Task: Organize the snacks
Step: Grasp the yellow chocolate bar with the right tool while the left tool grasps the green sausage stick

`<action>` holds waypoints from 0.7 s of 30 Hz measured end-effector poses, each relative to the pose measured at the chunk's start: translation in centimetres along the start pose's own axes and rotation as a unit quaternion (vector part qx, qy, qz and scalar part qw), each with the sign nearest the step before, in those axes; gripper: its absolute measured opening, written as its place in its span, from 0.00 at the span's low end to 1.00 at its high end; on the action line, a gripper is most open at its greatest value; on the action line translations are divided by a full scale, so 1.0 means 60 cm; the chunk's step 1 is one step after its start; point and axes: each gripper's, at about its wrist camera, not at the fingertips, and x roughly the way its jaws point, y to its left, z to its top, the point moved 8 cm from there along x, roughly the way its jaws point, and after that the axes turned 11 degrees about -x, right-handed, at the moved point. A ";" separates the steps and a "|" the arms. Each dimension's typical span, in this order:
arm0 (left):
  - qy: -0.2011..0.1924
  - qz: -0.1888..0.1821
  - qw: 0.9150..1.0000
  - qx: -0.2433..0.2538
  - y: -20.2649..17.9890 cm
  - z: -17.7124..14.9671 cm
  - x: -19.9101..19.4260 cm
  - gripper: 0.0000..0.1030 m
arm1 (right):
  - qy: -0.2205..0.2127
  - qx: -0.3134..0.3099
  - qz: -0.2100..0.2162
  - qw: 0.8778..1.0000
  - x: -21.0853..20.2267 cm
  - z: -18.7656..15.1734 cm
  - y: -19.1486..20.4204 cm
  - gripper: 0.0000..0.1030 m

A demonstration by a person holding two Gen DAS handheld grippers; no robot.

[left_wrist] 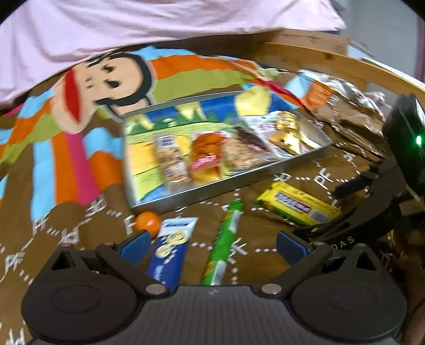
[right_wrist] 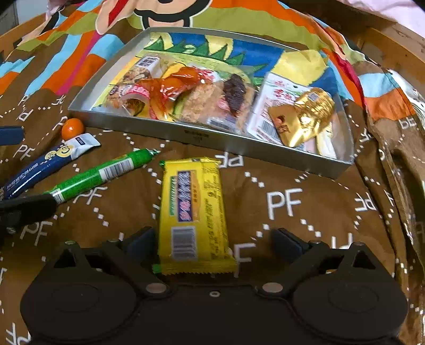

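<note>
A yellow snack bar (right_wrist: 192,212) lies lengthwise on the brown cloth, its near end between the fingers of my right gripper (right_wrist: 213,242). That gripper is open, its right pad well clear of the wrapper. Beyond the bar stands a metal tray (right_wrist: 186,135) holding several wrapped snacks, a gold packet (right_wrist: 305,116) at its right. My left gripper (left_wrist: 212,245) is open over a blue stick pack (left_wrist: 170,252) and a green stick pack (left_wrist: 225,238), which lie loose between its fingers. In the left wrist view, which is blurred, I also see the tray (left_wrist: 202,185) and the yellow bar (left_wrist: 297,205).
A small orange ball (left_wrist: 147,223) sits by the tray's near left corner. The cloth is brown with white letters and a colourful cartoon print. A wooden rim (left_wrist: 332,57) curves behind it. A person in a pink top (left_wrist: 159,21) stands beyond. Crumpled wrappers (left_wrist: 345,90) lie at the far right.
</note>
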 end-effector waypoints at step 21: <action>0.037 -0.070 0.995 0.061 -0.049 -0.018 0.057 0.83 | -0.011 0.025 0.011 1.000 -0.009 0.001 -0.018 0.78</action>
